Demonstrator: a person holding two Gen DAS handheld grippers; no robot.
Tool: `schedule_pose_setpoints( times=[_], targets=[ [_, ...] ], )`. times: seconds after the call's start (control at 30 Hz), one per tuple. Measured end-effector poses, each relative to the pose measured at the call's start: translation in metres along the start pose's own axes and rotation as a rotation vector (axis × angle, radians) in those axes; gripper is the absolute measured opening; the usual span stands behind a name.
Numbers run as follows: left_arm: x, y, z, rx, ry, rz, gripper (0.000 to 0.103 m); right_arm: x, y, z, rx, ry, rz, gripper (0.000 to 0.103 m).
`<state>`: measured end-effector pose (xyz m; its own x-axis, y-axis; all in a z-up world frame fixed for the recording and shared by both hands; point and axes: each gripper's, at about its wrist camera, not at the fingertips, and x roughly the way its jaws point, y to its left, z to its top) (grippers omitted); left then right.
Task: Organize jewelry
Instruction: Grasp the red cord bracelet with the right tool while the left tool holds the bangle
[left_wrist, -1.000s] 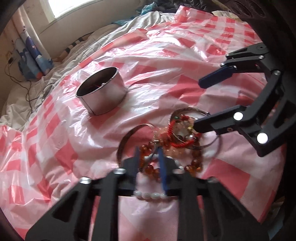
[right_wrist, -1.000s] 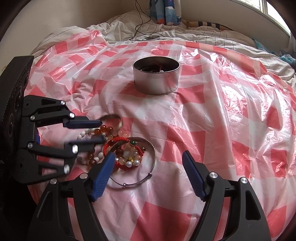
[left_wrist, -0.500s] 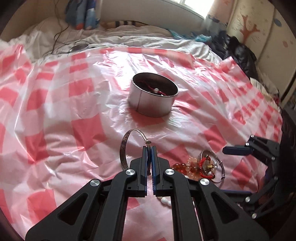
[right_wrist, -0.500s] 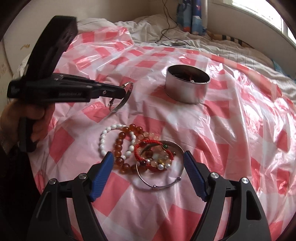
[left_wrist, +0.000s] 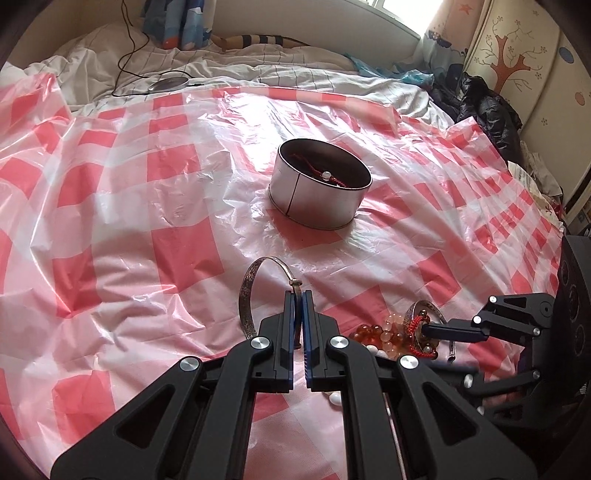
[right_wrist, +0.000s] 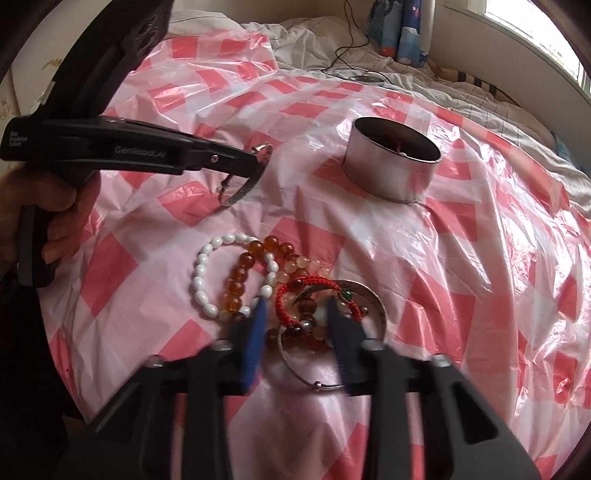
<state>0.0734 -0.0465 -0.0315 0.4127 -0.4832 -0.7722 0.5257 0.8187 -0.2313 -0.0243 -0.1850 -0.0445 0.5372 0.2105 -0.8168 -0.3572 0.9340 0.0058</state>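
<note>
Fingers of the left gripper stood pressed together in the left wrist view, pinching the rim of a dark silver bangle that arched up and to their left, lifted off the red-and-white checked plastic sheet spread over the bed. Beyond it, a round metal tin sat on the sheet with a red cord and a small bead inside. Low at the right, the right gripper reached into a pile of jewelry of amber and pale beads and a red cord bracelet. From the right wrist view, the right gripper's blue-padded fingers had just been closing and stood narrow, straddling the red cord bracelet and the dark beads under it; whether the pads pressed on anything could not be told through the blur. A thin silver bangle ringed that cluster, with a white bead bracelet and an amber bead bracelet just to the left. Farther left, a hand held the left gripper, whose tip carried the dark bangle clear of the sheet, well apart from the tin up to the right.
</note>
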Motion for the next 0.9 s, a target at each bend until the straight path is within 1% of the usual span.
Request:
schedule_pose_setpoints(
  times=[0.03,0.07,0.1,0.2,0.33,0.43,0.6,0.7,0.77,0.8,0.83,0.87,0.9],
  targets=[
    [0.0,0.0,0.0,-0.002,0.001,0.0,0.004,-0.002,-0.003,0.0,0.018,-0.006,0.013,0.021],
    [0.001,0.001,0.0,-0.004,0.002,-0.001,0.004,-0.004,-0.007,0.0,0.038,-0.013,0.029,0.012],
    [0.001,0.001,0.0,-0.005,0.002,0.0,0.004,-0.006,-0.012,0.0,0.065,-0.02,0.043,0.011],
    [0.002,0.001,0.0,-0.008,0.005,0.0,0.004,-0.012,-0.032,0.002,0.171,-0.045,0.107,0.009],
    [0.001,0.004,0.001,-0.019,0.003,0.0,0.004,-0.021,-0.058,0.0,0.305,-0.092,0.179,0.009],
    [0.0,0.005,0.001,-0.021,0.0,0.0,0.004,-0.029,-0.076,-0.002,0.409,-0.143,0.26,0.009],
    [-0.001,0.005,0.001,-0.025,-0.002,0.0,0.004,-0.037,-0.1,-0.008,0.529,-0.198,0.34,0.009],
    [-0.001,0.005,0.001,-0.027,-0.001,-0.001,0.004,-0.04,-0.104,-0.009,0.552,-0.21,0.343,0.009],
    [0.0,0.006,0.001,-0.025,-0.001,0.0,0.004,-0.039,-0.102,-0.008,0.532,-0.189,0.324,0.009],
    [0.0,0.006,0.001,-0.025,0.0,0.0,0.004,-0.034,-0.099,-0.006,0.524,-0.159,0.332,0.011],
    [0.0,0.006,0.001,-0.025,0.001,0.0,0.004,-0.029,-0.096,-0.005,0.513,-0.13,0.324,0.029],
    [0.0,0.006,0.001,-0.026,0.001,0.001,0.004,-0.026,-0.091,-0.004,0.488,-0.109,0.295,0.055],
    [0.001,0.007,0.0,-0.027,0.003,0.002,0.004,-0.024,-0.083,-0.001,0.446,-0.096,0.255,0.061]
  ],
)
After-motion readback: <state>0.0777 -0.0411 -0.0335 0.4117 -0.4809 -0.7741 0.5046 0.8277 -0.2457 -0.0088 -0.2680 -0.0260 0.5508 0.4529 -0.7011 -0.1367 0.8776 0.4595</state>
